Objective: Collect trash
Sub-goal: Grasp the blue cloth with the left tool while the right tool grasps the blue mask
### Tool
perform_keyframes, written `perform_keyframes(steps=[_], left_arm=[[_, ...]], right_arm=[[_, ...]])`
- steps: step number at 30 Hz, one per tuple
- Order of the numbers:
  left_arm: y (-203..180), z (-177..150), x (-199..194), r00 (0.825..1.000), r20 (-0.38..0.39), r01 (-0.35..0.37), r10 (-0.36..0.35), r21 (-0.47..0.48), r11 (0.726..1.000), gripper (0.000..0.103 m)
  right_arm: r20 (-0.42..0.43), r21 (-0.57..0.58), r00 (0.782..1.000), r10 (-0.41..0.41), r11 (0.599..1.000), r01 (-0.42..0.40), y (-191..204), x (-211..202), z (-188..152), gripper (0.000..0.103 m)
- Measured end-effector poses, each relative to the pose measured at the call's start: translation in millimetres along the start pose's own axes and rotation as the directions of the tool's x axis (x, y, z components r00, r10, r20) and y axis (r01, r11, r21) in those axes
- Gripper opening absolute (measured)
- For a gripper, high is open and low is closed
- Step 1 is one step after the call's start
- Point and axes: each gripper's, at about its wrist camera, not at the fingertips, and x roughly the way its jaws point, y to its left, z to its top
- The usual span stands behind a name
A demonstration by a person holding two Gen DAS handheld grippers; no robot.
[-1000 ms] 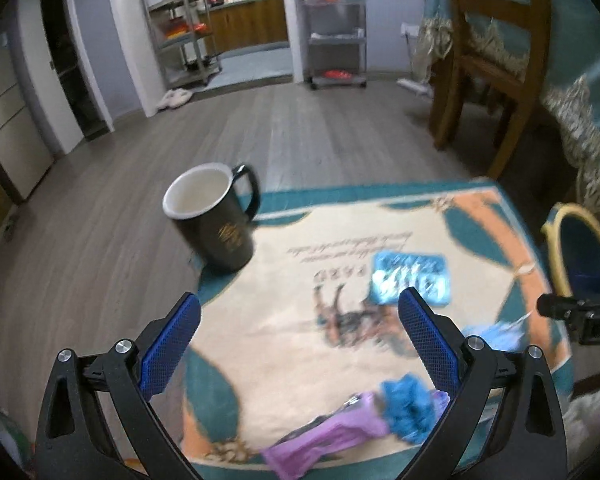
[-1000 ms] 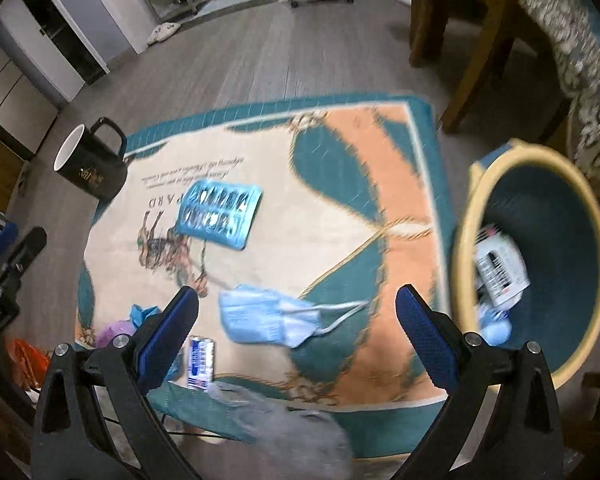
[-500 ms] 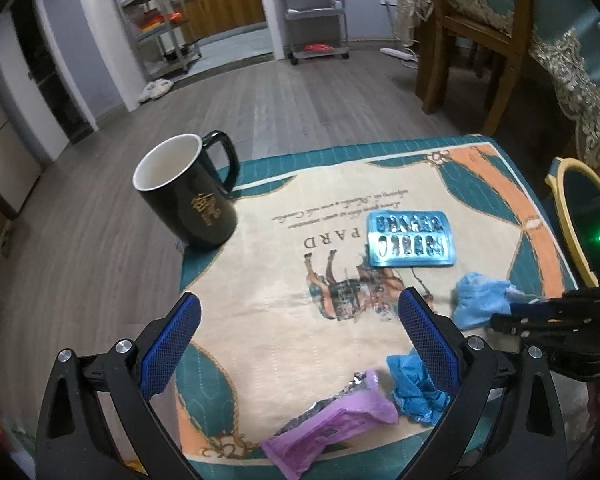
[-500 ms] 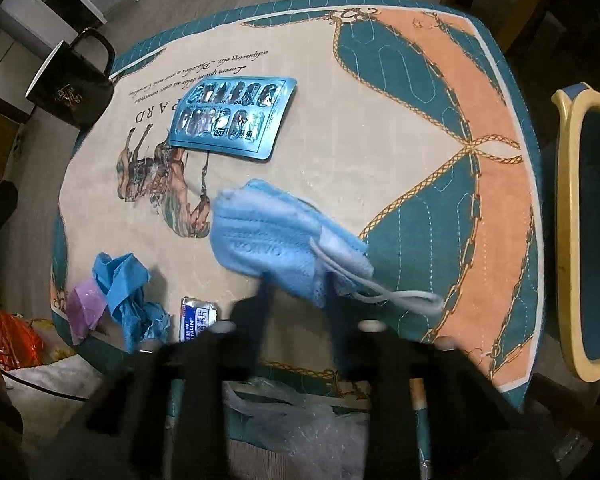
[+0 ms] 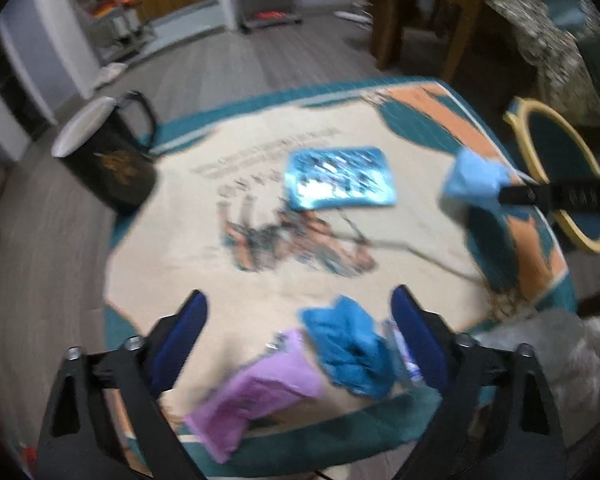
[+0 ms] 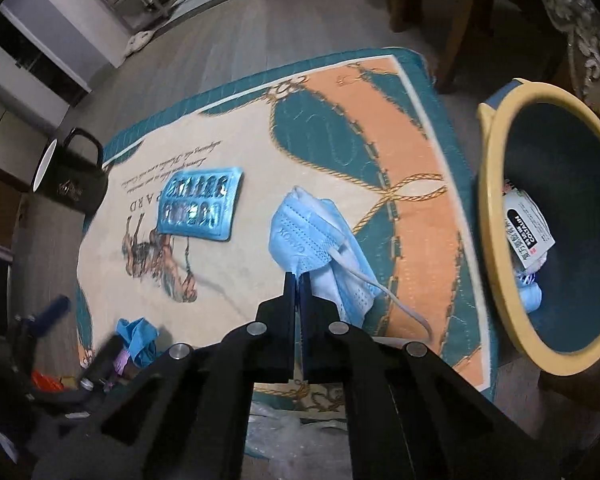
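Right claw (image 6: 299, 280) is pinched tight on the near edge of a light blue face mask (image 6: 312, 232), whose ear loop trails toward the worktop's (image 6: 236, 144) near edge. Left claw (image 5: 300, 336) hangs over the near corner with its jaws closing; a crumpled blue glove (image 5: 348, 348) and a purple wrapper (image 5: 260, 388) lie between the pads, not yet pressed. A blue blister pack (image 6: 200, 208) lies flat mid-cloth, a black mug (image 6: 72, 176) stands at the far left corner, and a yellow-rimmed bin (image 6: 496, 240) beside the worktop's right edge already holds some litter.
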Motion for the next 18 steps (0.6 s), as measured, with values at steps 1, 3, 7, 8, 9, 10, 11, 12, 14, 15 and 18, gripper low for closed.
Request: perform_keyframes(steps=[1,3,7,8,9,10,11,12,14,15,18], left_arm=[[-4,-1,5,0.999,-0.027,0.024,-0.023,0.013,1.000,0.059],[-8,-3,11,0.997,-0.060,0.049,-0.048,0.023,0.999,0.046],[-13,-3,12,0.996,-0.067,0.068,-0.065,0.043,0.997,0.025],[-14,-3,11,0.996,-0.061,0.067,-0.064,0.049,0.997,0.022],[-14,-2,10,0.997,-0.052,0.057,-0.054,0.056,0.997,0.013],[-14,-1,8,0.998,-0.046,0.053,-0.050,0.058,0.997,0.011],[-12,0,7,0.998,-0.038,0.057,-0.055,0.053,0.997,0.011],[-11,2,5,0.998,-0.028,0.056,-0.054,0.051,0.997,0.011],[-10,6,2,0.999,-0.011,0.052,-0.052,0.045,0.998,0.010],[-9,8,0,0.998,-0.003,0.056,-0.056,0.038,0.998,0.010],[-8,14,-5,0.998,0.016,0.065,-0.065,0.025,0.998,0.009]], right_arm=[[0.000,0.002,1.000,0.001,1.000,-0.001,0,0,1,0.001],[0.003,0.002,1.000,0.004,1.000,-0.004,1,0,2,0.001],[0.014,-0.004,1.000,0.005,1.000,-0.005,3,-2,3,0.001],[0.018,-0.006,1.000,0.006,1.000,-0.006,3,-3,3,0.001],[0.021,-0.009,1.000,0.006,1.000,-0.006,4,-4,4,0.001],[0.024,-0.012,1.000,0.007,1.000,-0.007,4,-5,4,0.001],[0.027,-0.015,1.000,0.008,1.000,-0.008,4,-6,5,0.001],[0.031,-0.017,0.999,0.008,1.000,-0.008,5,-8,5,0.001],[0.042,-0.022,0.999,0.014,1.000,-0.013,6,-12,6,0.001],[0.049,-0.025,0.999,0.015,1.000,-0.014,6,-15,7,0.001],[0.077,-0.030,0.997,0.016,0.999,-0.013,3,-25,9,0.001]])
